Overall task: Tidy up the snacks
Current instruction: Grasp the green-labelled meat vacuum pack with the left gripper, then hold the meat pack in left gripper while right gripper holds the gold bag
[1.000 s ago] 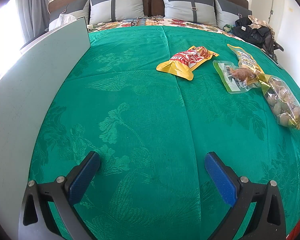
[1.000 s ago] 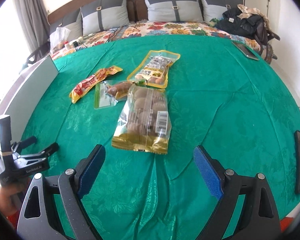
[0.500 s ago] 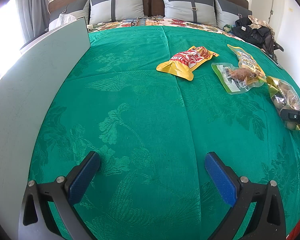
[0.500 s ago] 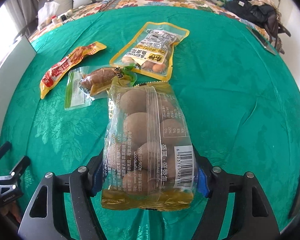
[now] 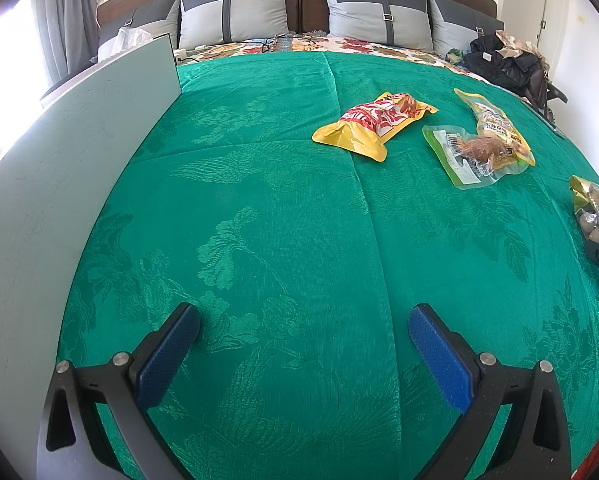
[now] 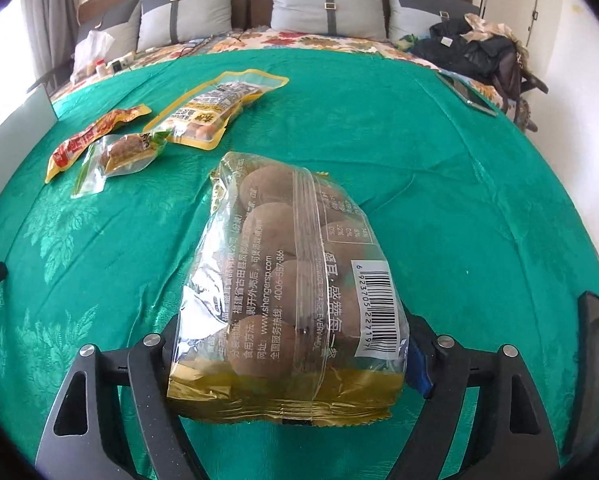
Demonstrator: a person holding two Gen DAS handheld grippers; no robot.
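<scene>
My right gripper [image 6: 287, 344] is shut on a clear bag of brown eggs [image 6: 291, 280] with a gold bottom seam and holds it above the green bedspread. That bag also shows at the right edge of the left wrist view [image 5: 597, 216]. A red and yellow snack pack [image 5: 373, 122], a clear green-edged pack with a brown piece [image 5: 467, 152] and a yellow-edged pack [image 5: 495, 122] lie on the bed. In the right wrist view they lie at the far left: the red pack [image 6: 91, 138], the green-edged pack [image 6: 119, 156], the yellow-edged pack [image 6: 215, 108]. My left gripper [image 5: 303, 344] is open and empty over the bedspread.
A pale grey board [image 5: 59, 152] stands along the left side of the bed. Grey pillows [image 5: 235, 4] line the headboard. Dark bags [image 6: 475, 52] sit at the far right corner. One phone [image 6: 465, 94] lies at the far right, another [image 6: 591, 352] near the right edge.
My right gripper closed on the egg bag and lifted it off the bedspread, tipping the view up. The left gripper has not moved.
</scene>
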